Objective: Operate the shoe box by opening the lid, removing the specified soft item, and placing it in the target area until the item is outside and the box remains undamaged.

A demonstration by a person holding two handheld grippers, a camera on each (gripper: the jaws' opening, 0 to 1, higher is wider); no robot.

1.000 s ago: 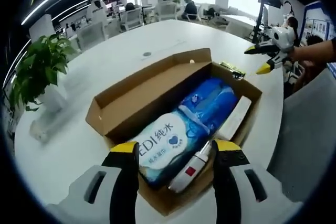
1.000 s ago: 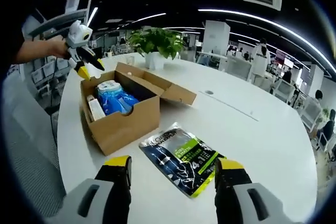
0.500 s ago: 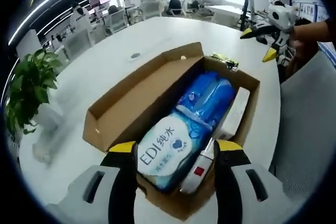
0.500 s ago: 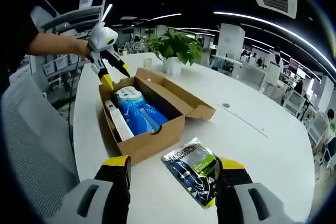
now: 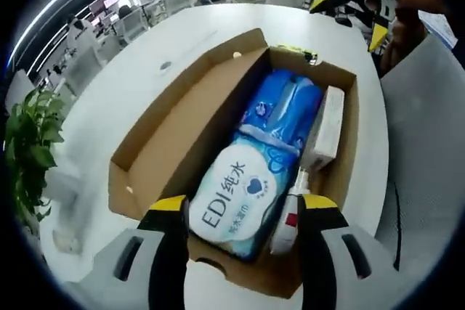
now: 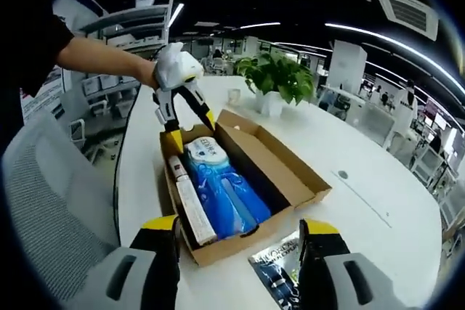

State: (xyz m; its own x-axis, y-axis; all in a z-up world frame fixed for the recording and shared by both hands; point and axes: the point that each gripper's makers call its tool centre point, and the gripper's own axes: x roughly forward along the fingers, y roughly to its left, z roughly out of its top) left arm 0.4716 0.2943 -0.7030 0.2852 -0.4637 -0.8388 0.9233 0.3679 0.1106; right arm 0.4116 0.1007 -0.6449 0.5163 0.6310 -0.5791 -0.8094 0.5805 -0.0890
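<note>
Left tongs (image 6: 186,123) are held spread wide over the open shoe box (image 6: 301,179) near the white bench's (image 6: 378,237) edge; right tongs (image 6: 237,231), also parted, grip nothing. A blue wipes pack (image 5: 254,172) lies inside the box.

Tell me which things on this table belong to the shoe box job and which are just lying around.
Part of the job:
shoe box, lid open
blue wipes pack, inside it
left gripper, open above the pack
right gripper, open

Lying about:
white carton and small bottle in the box
green packet beside the box
potted plant
</note>
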